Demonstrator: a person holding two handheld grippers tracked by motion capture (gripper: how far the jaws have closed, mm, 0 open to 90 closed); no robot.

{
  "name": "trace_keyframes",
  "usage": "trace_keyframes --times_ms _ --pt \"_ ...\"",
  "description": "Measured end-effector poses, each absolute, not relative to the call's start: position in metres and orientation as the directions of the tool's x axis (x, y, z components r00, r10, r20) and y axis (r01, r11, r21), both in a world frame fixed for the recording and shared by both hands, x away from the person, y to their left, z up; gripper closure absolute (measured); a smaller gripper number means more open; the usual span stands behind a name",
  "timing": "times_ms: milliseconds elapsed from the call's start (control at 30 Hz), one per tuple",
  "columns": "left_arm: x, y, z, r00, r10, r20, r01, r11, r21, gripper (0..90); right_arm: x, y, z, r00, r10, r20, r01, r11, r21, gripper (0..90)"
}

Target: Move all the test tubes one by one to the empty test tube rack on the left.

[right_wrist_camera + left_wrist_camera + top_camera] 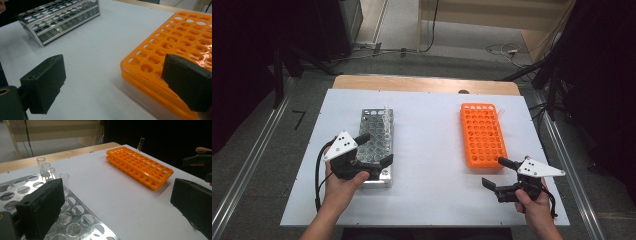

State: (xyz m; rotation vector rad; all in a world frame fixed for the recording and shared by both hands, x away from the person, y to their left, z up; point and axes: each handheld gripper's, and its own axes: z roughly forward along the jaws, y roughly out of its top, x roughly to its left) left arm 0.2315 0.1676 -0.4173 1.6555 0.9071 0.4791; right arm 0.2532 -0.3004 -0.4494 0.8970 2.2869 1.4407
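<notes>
Left side first: my left hand-held gripper (374, 152) sits over the near end of the metal rack (376, 131), jaws wide apart, nothing between them. In the left gripper view the clear tubes (50, 173) stand upright in the rack's far holes, abt four in a row, the nearest one just beside my left jaw.

Step in hand, as I read it: pick a tube. To do it well, I'd centre the jaws on one tube only, come in level w/ the upper part of the glass, close slowly, then lift straight up so it doesn't scrape the hole or knock its neighbours.

Mid tabletop (432, 150) is bare white.

Right: orange rack (482, 134) lies flat, holes look empty except one tube (141, 144) tilted at its far corner. My right hand-held gripper (502, 172) hovers just near the rack's near end, jaws apart, holding nothing. I'd keep it parked there, ready to steady the orange rack.
</notes>
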Motion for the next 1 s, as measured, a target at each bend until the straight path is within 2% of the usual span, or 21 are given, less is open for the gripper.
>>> trace_keyframes --times_ms 433,1000 --pt "0.207 0.182 -0.432 0.621 0.77 -0.146 0.303 -0.064 0.951 0.0 0.259 -0.306 -0.444 -0.735 0.673 0.081 0.351 0.276 0.895 4.2" --pt "0.207 0.181 -0.438 0.617 0.77 -0.162 0.323 -0.061 0.944 0.0 0.283 -0.311 -0.435 -0.702 0.706 0.097 0.383 0.259 0.887 4.2"
